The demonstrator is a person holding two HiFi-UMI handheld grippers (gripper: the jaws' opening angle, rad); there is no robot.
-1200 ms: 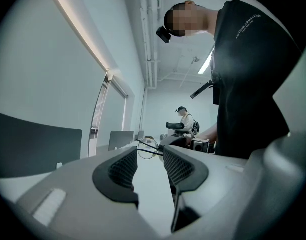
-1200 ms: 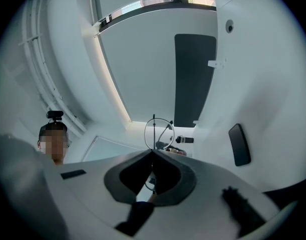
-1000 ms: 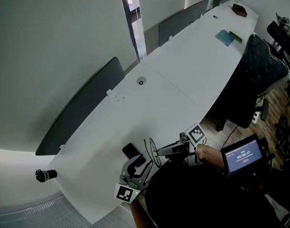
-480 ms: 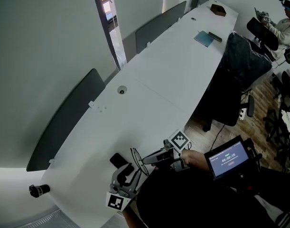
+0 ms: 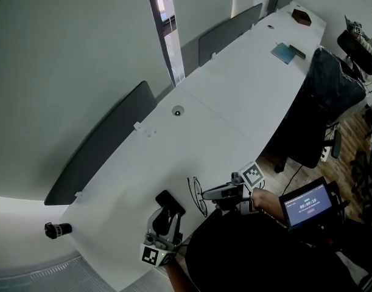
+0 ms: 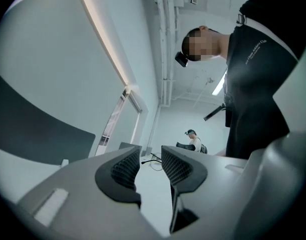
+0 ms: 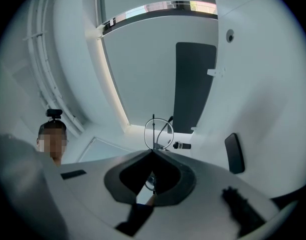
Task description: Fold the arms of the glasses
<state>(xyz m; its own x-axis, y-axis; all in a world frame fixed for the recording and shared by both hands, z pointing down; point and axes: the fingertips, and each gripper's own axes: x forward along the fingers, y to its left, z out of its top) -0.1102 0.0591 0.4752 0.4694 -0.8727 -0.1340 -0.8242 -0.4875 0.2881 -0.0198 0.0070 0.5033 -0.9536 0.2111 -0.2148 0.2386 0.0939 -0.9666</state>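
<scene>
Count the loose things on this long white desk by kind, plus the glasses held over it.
Glasses: 1
Black phone-like slab: 1
Blue notebook: 1
Dark slim item beside the notebook: 1
Brown box: 1
Total: 5

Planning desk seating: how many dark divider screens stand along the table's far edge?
3 divider screens: the nearest, at left; the middle one; the farthest, top right. More may lie out of frame.

An open-plan office: a long white tabletop [image 5: 234, 96] runs along the wall, split into places by dark divider panels [image 5: 100, 145], with a round cable grommet [image 5: 177, 111] set in it and a black office chair [image 5: 326, 96] alongside.
</scene>
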